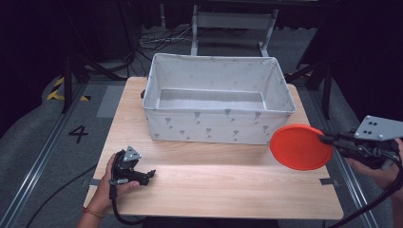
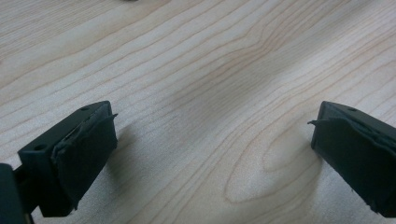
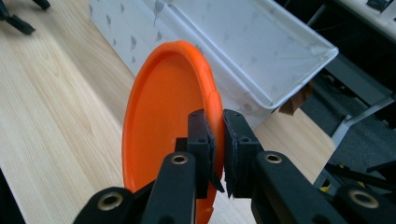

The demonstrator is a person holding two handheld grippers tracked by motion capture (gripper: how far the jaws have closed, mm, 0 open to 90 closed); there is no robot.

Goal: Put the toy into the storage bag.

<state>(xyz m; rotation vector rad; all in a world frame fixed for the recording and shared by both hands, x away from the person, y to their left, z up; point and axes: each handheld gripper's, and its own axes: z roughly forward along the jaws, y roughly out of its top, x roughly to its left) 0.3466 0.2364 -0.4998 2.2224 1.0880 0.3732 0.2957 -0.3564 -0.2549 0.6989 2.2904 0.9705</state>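
- My right gripper (image 1: 328, 139) had its jaws clenched on the rim of the orange plate (image 1: 300, 147), which hung in the air off the right front corner of the fabric storage box (image 1: 217, 124), clear of the wooden table (image 1: 214, 190).
- In the right gripper view the pads (image 3: 204, 135) pinched only a narrow strip of the plate's (image 3: 163, 116) edge, with the plate standing nearly on edge beside the box wall (image 3: 140, 37). I judged that bite shallow, so any quick swing could have let the plate pivot or slip.
- The step in hand, as I read it, was to carry the plate over the box rim and set it inside. To do it well I wanted to lift first until the lowest edge of the plate stood above the rim, and only then travel sideways.
- The box walls looked soft, so I reckoned a nudge from the plate would fold or shove the box rather than stop me; a clean clearance mattered.
- I meant to lower the plate near the bare floor of the box before releasing, rather than dropping it from rim height.
- My left gripper (image 1: 151, 173) rested on the table near the front left, jaws spread wide over bare wood in the left gripper view (image 2: 210, 140), holding nothing. I judged it well placed to steady the box if it slid.
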